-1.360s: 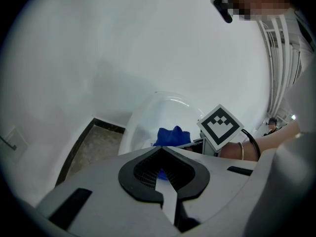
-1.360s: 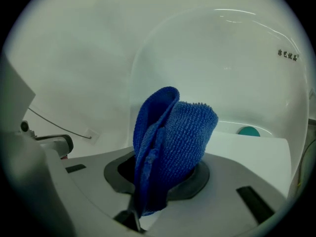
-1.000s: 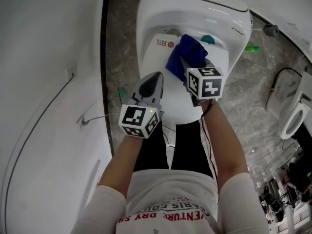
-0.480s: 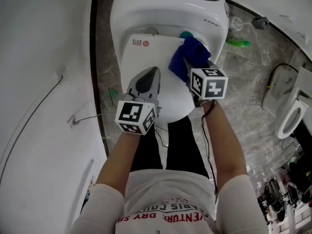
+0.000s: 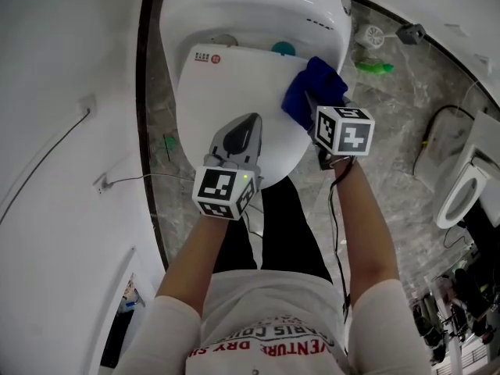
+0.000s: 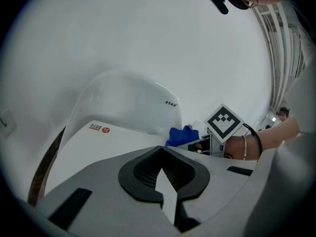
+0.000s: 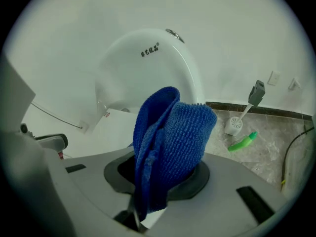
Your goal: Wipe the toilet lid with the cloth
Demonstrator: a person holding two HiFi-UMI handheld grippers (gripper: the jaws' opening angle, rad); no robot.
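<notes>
Right claw (image 5: 311,100): jaws clamped on a folded blue microfibre cloth (image 7: 173,142), which bulges out past the jaw tips. Left claw (image 5: 251,122): jaws together, nothing between them, hovering over the front half of the closed white plastic toilet lid (image 5: 226,84).

Cloth position: at the lid's right rear edge, just short of the hinge end. Contact with the lid surface cannot be confirmed from any view.

Orientation: the cloth's long axis runs along the right claw's jaws, free end pointing away from the person toward the lid's rear. The lid's long axis runs rear to front, rounded front toward the person.

Step, judged: wiping in progress along the lid's right rear. Most of the lid is not under the cloth.

Next move calls for: firm clamp, cloth pressed flat on the lid, sweeps leftward and toward the lid's front.
</notes>
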